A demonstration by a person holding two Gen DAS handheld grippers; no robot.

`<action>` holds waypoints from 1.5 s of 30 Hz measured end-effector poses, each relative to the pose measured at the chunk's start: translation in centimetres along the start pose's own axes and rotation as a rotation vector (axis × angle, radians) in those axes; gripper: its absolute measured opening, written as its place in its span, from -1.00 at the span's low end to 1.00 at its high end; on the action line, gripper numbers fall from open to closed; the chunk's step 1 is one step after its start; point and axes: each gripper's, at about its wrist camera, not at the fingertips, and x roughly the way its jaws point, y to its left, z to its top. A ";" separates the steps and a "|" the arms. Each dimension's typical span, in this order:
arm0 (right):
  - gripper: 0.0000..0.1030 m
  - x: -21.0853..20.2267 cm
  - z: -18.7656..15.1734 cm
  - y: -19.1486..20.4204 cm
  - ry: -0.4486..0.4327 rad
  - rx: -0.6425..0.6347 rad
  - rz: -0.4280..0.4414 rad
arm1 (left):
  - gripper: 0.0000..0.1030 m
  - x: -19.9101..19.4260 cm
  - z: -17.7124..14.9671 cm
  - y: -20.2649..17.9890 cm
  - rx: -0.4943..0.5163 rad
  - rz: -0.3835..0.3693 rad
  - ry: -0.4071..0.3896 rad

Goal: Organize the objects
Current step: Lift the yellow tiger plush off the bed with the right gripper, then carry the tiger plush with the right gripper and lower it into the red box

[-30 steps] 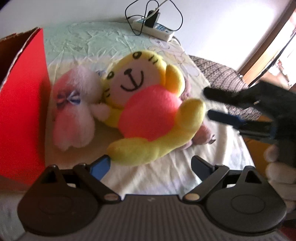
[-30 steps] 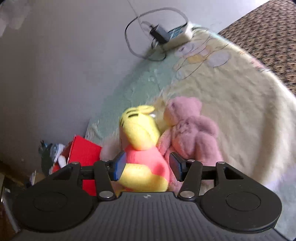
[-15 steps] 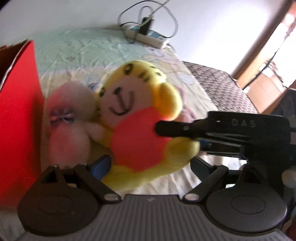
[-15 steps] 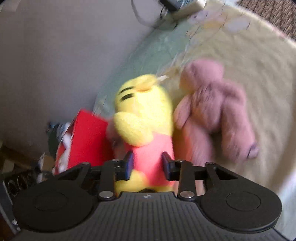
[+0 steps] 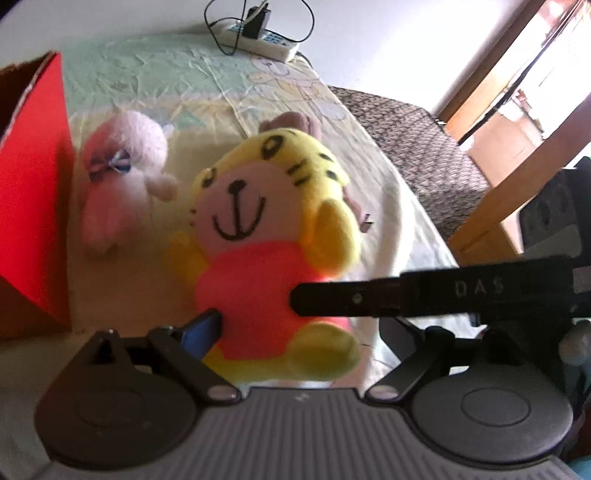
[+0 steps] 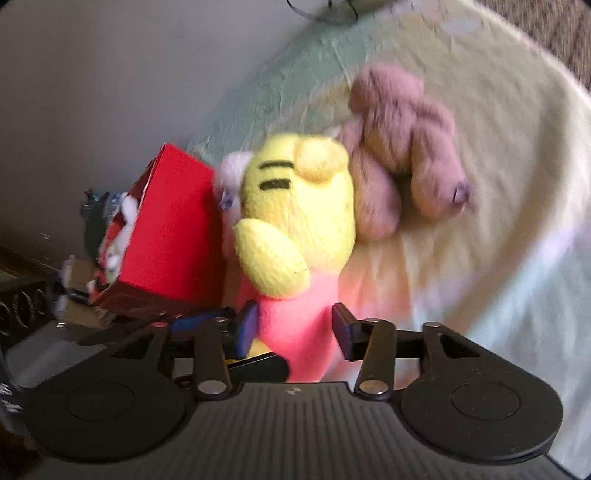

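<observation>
A yellow tiger plush in a pink shirt (image 5: 266,236) is held upright above the bed. My right gripper (image 6: 293,328) is shut on its pink body (image 6: 295,332), and its finger (image 5: 369,297) crosses the plush from the right in the left wrist view. My left gripper (image 5: 295,328) is open, its jaws either side of the plush's lower body. A white and pink plush (image 5: 118,177) lies next to the red box (image 5: 33,206). A mauve bear (image 6: 402,155) lies behind the tiger. The red box (image 6: 166,236) holds other toys.
A pale printed sheet (image 5: 207,81) covers the bed. A power strip with cables (image 5: 258,33) lies at the far edge by the wall. A brown patterned cover (image 5: 413,136) lies to the right. Wooden furniture (image 5: 491,206) stands at the right.
My right gripper came in from the right, closed on the tiger plush's pink body and lifted it upright off the sheet. The plush now sits between my left gripper's open jaws.
</observation>
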 end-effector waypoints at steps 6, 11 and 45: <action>0.28 2.4 1.5 -0.7 0.000 0.041 0.034 | 0.87 1.4 1.9 0.7 -0.008 0.081 -0.023; 0.03 2.2 1.3 -0.3 0.028 0.042 0.071 | 0.70 3.6 2.5 0.8 -0.015 0.104 0.008; -0.01 1.5 0.5 20.8 -0.263 -0.336 0.116 | 0.63 -15.6 1.7 6.0 0.132 0.101 -0.352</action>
